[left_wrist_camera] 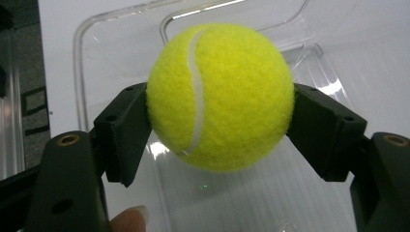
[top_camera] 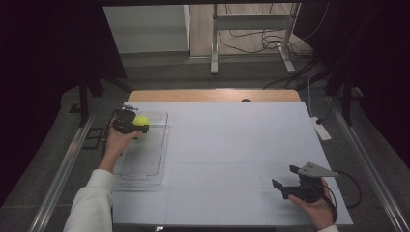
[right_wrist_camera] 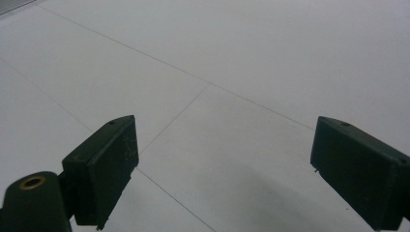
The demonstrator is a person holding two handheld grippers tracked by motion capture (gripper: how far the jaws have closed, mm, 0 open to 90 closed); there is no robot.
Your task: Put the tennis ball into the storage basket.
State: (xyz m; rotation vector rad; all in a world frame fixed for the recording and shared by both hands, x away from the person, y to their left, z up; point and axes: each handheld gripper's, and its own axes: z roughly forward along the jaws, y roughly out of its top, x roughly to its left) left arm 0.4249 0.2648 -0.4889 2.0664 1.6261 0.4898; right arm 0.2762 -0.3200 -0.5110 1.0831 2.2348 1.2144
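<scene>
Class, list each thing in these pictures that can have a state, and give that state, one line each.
Tennis ball: gripped, held over the tray.
Clear plastic tray: upright on the table, nothing lying in it.
Left gripper: shut on the tennis ball.
Right gripper: open, holding nothing, above the white table.

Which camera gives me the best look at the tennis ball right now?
The left gripper view: the tennis ball sits close up, clamped between the jaws over the clear tray. The high view shows it small and far off.

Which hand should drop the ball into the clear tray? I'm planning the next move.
Left. The left gripper already grips the ball above the tray; the right gripper is open, far across the table.
</scene>
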